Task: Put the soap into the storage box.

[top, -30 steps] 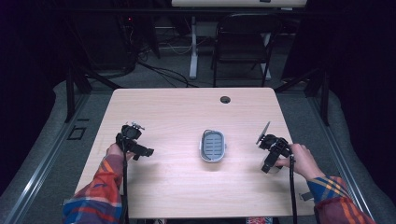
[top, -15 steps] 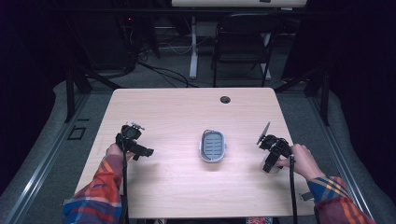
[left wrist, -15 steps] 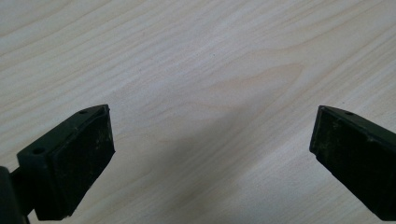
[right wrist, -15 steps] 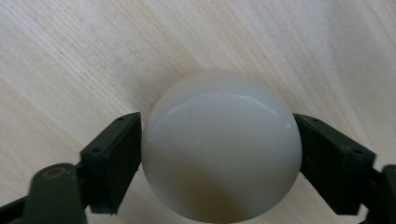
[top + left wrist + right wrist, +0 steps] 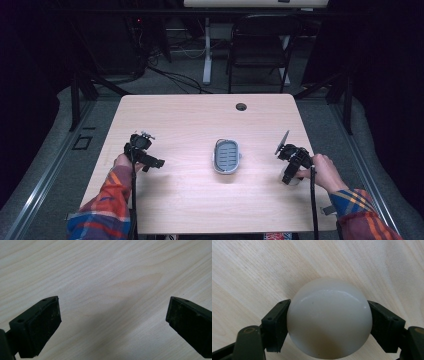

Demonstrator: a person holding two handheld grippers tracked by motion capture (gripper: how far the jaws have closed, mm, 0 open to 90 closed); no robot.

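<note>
Both forearms in plaid sleeves reach in from the near edge, the left gripper (image 5: pixel 150 162) held low on the left with its jaws spread wide and nothing between them, while the right gripper (image 5: pixel 290 176), angled downward, has just closed its jaws onto a white ball (image 5: pixel 329 318).

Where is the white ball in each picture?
High view: the white ball peeks out pale under the right gripper, near the table's right edge.
Left gripper view: bare table between open jaws, no ball here.
Right gripper view: the ball sits in the middle, pinched between both black jaws, which have just been closing on it.
Shared landmark: the light wooden table.
</note>
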